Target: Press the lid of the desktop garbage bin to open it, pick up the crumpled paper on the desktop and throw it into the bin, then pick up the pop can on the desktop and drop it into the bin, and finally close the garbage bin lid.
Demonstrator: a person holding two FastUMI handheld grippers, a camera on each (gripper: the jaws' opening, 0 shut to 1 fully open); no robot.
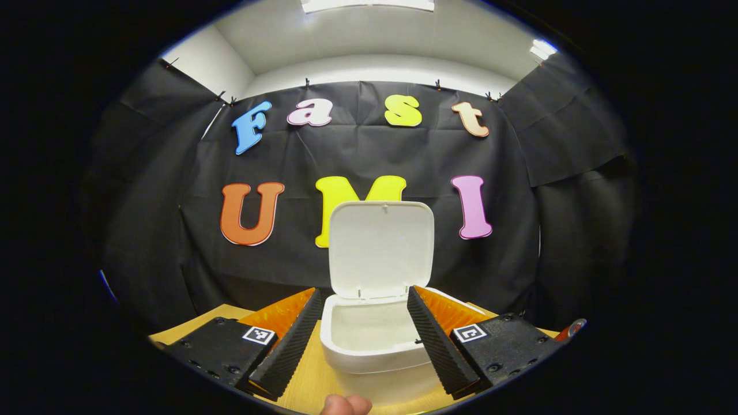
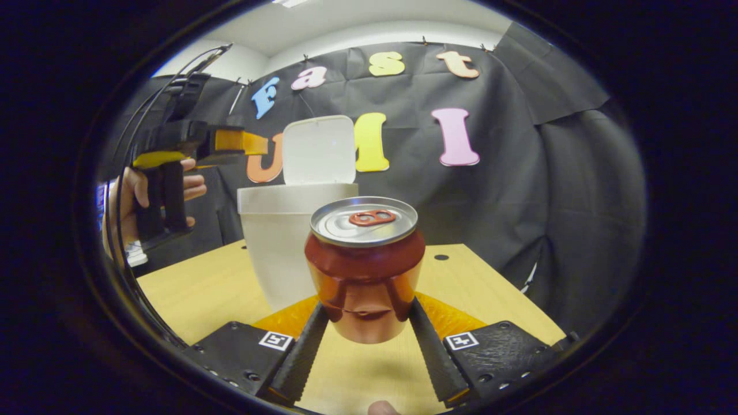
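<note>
While the white bin (image 2: 288, 242) stands on the wooden worktop (image 2: 202, 288) with its lid (image 1: 380, 248) upright, we see our right tongs (image 2: 369, 323) clamped on the upright red pop can (image 2: 364, 268), just near of the bin. Our left tongs (image 1: 364, 323) hang spread apart above the bin's mouth.

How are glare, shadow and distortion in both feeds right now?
Left gripper view: ceiling lights blown out, the open bin lid evenly lit, fisheye bends the room's edges. Right gripper view: the pop can sharp, soft sheen on its top, reflections on its body, shadow beneath it on the table.
</note>
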